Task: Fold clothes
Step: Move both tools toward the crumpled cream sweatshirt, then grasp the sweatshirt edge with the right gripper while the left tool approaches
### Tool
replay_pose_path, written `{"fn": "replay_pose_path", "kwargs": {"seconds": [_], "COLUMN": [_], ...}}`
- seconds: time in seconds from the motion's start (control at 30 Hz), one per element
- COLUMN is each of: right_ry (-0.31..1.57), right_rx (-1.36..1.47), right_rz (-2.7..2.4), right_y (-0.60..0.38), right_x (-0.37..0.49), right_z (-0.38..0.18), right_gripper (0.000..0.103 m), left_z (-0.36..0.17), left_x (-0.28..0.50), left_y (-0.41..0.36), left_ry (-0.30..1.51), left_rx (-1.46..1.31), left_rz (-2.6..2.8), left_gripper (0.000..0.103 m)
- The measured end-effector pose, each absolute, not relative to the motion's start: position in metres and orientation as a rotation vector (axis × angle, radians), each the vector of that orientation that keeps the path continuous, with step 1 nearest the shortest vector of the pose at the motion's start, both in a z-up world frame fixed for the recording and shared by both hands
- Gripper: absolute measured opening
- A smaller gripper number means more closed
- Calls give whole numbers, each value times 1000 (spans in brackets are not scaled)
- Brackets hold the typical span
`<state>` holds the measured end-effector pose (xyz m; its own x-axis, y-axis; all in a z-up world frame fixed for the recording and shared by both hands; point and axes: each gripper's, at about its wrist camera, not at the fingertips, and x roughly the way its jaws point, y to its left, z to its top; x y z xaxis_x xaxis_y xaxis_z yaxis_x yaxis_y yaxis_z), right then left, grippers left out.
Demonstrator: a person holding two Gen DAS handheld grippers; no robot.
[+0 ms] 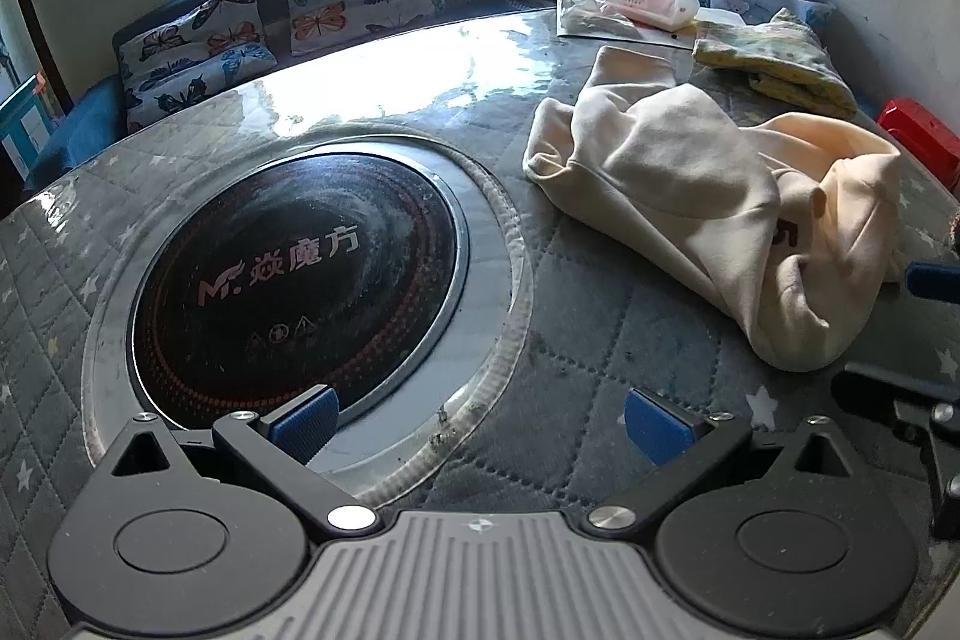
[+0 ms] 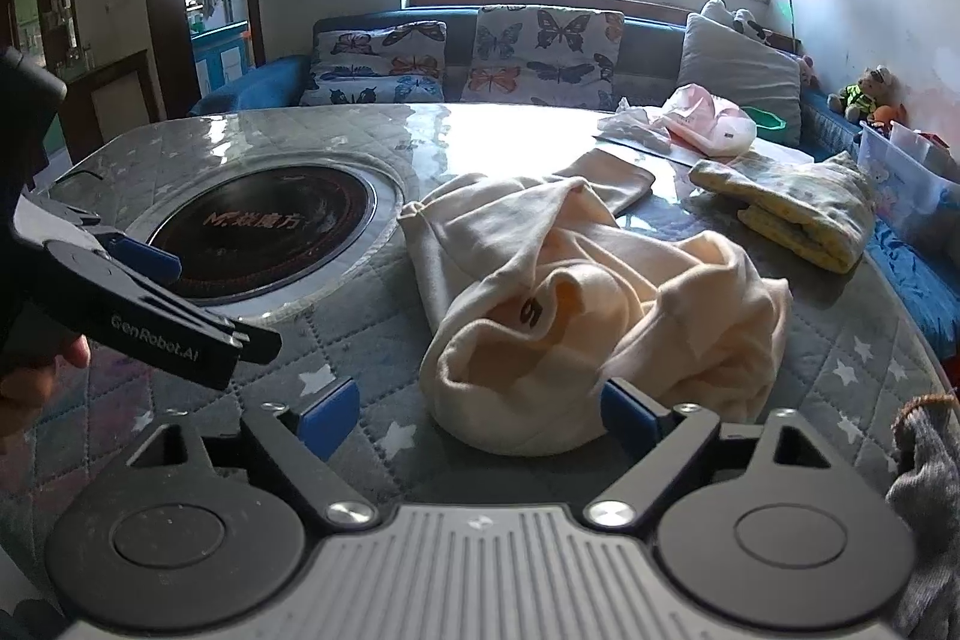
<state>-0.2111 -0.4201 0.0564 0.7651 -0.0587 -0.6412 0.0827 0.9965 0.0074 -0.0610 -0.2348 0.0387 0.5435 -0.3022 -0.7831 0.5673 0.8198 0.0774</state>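
Observation:
A crumpled cream garment point(image 1: 708, 202) lies on the quilted table, right of the round black cooktop point(image 1: 294, 280). It also shows in the right wrist view point(image 2: 576, 304), bunched, with a dark letter on it. My left gripper point(image 1: 480, 427) is open and empty, above the table at the cooktop's near rim, left of the garment. My right gripper point(image 2: 480, 421) is open and empty, with its jaws at the garment's near edge. The left gripper also shows from the side in the right wrist view point(image 2: 138, 256).
A folded yellow-patterned cloth point(image 2: 798, 208) lies at the far right of the table point(image 2: 336, 376). Pink and white bags point(image 2: 708, 124) sit at the far edge. A sofa with butterfly cushions point(image 2: 540, 52) runs behind. A grey garment point(image 2: 924, 490) hangs at the near right.

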Motion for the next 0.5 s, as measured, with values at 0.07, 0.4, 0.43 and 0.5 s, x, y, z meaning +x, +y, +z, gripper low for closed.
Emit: {"fn": "replay_pose_path", "kwargs": {"seconds": [0.07,0.4,0.43,0.5], "right_ry": [690,666,665,663], "right_rx": [32,34,31,24], "right_rz": [-76,-90,-92,-96], "right_y": [-421,-432,-433,-434], "right_x": [-208,-183,-180,-176], "right_z": [58,64,65,65], "right_gripper": [86,74,72,70], "left_z": [38,35,35,35], "left_x": [-60,-55,-55,-55], "left_y": [-235,-239,-239,-240], "left_ry": [853,865,865,865], "left_rx": [345,358,360,362], "left_rz": [-524,-511,-512,-513], "left_gripper": [103,103,103,103]}}
